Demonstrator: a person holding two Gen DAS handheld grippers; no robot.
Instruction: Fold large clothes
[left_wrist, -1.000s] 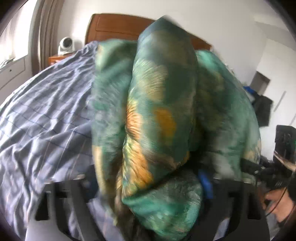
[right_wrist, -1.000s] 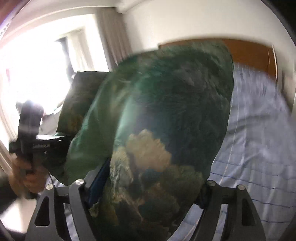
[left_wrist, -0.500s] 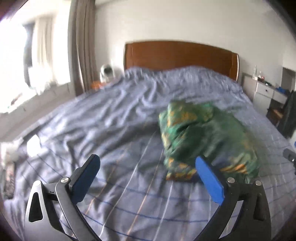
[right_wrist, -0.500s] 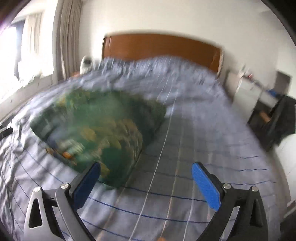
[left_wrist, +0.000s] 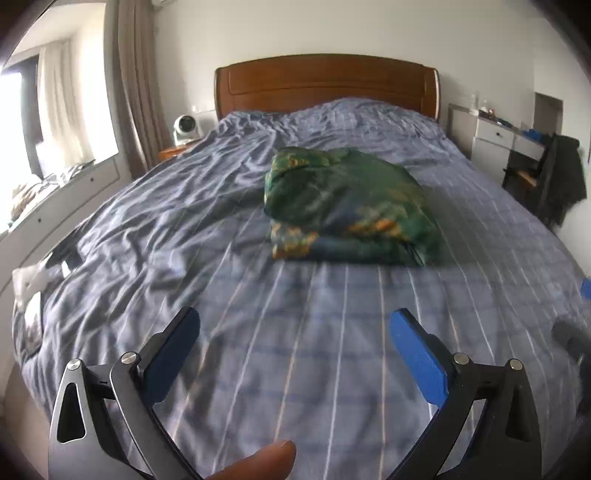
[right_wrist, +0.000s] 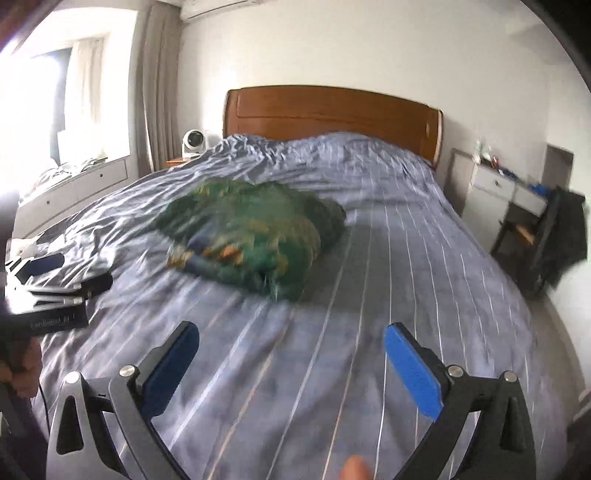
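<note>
Jaws are held wide and empty on both the left gripper (left_wrist: 293, 339) and right gripper (right_wrist: 291, 345), well apart from the green garment (left_wrist: 347, 212) bundled on the bed (left_wrist: 184, 229) (loosely, judging by its bulk), so slumping open is risked.

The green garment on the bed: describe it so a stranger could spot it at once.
Start from the wide bed with the wooden headboard and blue-grey striped cover. Near its middle lies a folded green garment, a thick, rumpled bundle. It is the only dark green thing on the pale cover, with orange and yellow patches in its print, and neither gripper touches it.
</note>
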